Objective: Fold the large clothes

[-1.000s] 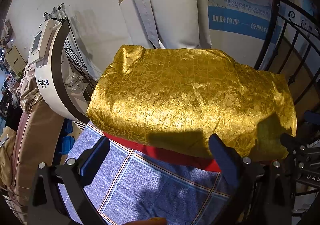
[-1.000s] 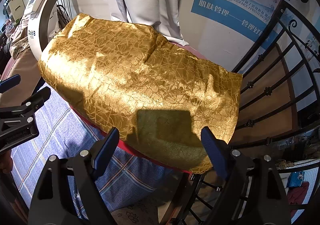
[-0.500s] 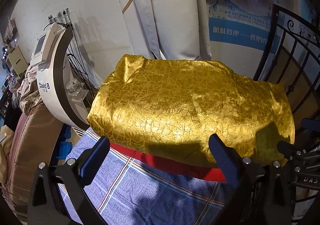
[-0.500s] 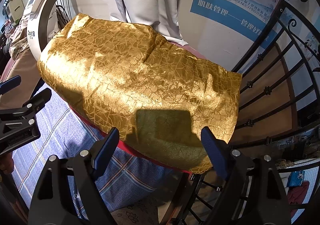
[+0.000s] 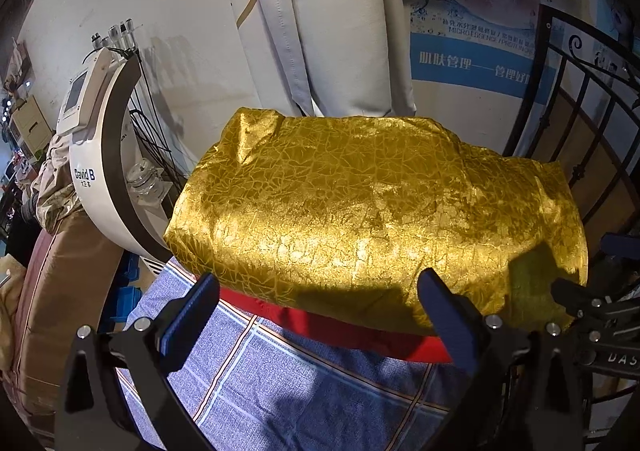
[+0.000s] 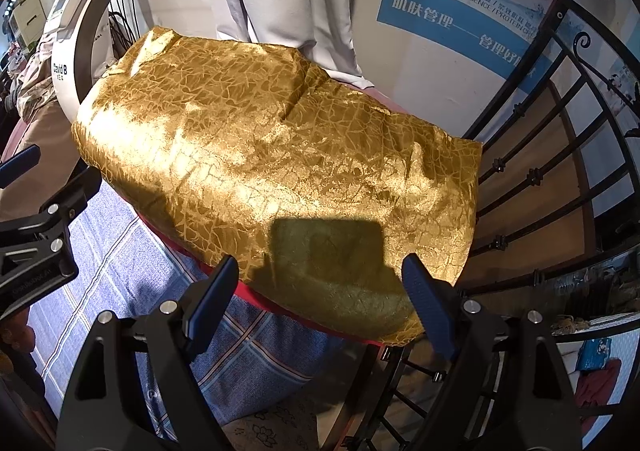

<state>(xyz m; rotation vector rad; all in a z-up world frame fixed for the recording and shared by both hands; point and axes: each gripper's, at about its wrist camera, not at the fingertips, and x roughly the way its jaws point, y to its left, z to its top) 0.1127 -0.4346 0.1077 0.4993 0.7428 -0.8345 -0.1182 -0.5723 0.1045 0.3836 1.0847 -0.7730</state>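
A shiny gold garment [image 5: 372, 219] with a crackle pattern lies folded into a broad rectangle, with a red layer [image 5: 340, 327] showing under its near edge. It rests on a blue checked cloth [image 5: 280, 383]. My left gripper [image 5: 320, 307] hovers open at the garment's near edge, nothing between its fingers. The right wrist view shows the same gold garment [image 6: 280, 155], and my right gripper [image 6: 320, 287] stands open above its near right corner, empty. The left gripper's body [image 6: 36, 227] shows at that view's left edge.
A black iron railing [image 6: 540, 179] runs close along the right side. A white curved machine [image 5: 100, 171] stands at the left by the wall. Pale fabric [image 5: 332, 23] hangs behind the garment, and a blue poster [image 5: 476, 63] is on the wall.
The left wrist view has tipped up slightly, so the garment sits a little lower in it. Both grippers stay open and the garment has not moved.
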